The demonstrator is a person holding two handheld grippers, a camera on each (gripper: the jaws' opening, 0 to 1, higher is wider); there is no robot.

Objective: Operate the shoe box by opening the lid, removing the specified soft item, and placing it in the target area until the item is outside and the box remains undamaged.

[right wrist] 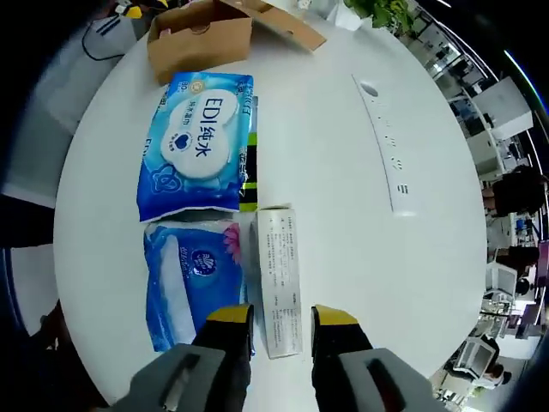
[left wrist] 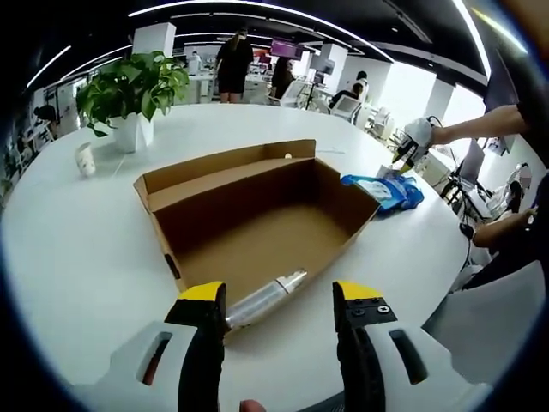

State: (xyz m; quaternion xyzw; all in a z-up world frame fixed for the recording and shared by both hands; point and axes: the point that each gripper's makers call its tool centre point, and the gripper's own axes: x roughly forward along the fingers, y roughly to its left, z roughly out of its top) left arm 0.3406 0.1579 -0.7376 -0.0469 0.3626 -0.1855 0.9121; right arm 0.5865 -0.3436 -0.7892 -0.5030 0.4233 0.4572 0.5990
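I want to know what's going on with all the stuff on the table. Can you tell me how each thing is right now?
Shoe box: open, lid folded back, upright on the table.
Silver tube: lying on its side inside the box.
Blue wipes packs: out of the box, lying flat on the table.
Narrow white carton: lying flat beside the packs.
Left gripper: open, holding nothing.
Right gripper: open, jaws either side of the carton's end.

The shoe box (left wrist: 257,215) is matt brown cardboard; at 6 o'clock inside lies a shiny metal bottle (left wrist: 266,299); the wipes packs (right wrist: 202,142) are glossy plastic
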